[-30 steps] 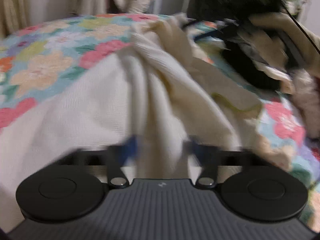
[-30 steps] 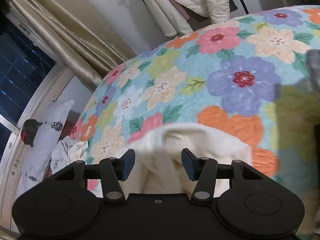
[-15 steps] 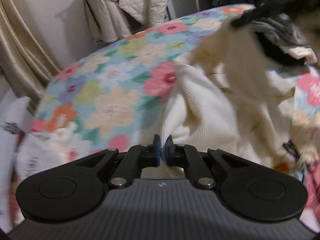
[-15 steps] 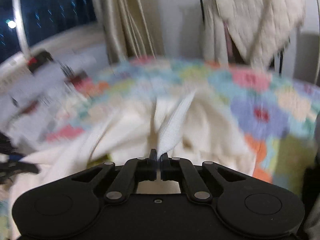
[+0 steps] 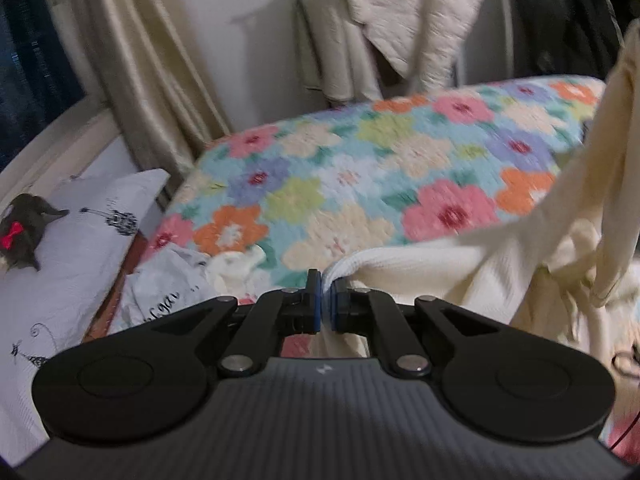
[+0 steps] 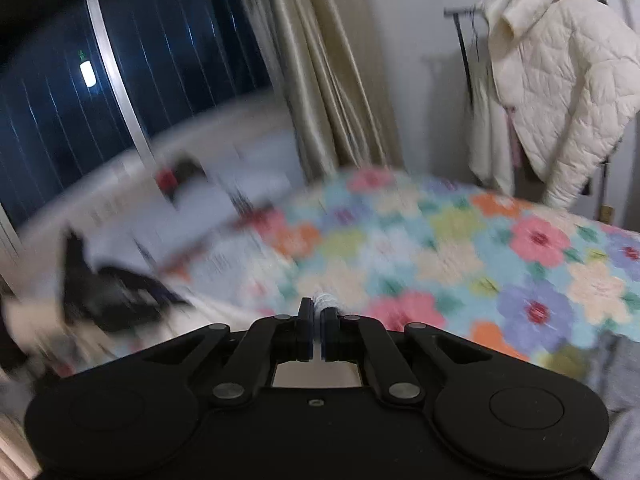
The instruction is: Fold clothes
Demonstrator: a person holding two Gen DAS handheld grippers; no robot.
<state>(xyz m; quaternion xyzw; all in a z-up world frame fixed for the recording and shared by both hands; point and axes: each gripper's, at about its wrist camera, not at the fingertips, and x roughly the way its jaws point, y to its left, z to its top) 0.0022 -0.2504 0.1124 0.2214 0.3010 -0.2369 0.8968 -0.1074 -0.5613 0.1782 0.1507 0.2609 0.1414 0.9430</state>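
ribbed cream sweater, pinched between blue-padded fingers

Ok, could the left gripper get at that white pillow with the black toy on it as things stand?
Probably not yet. The left gripper is shut on the cream sweater's edge, so it is occupied. The white pillow lies off to its left beside the floral bedspread, with nothing between them.
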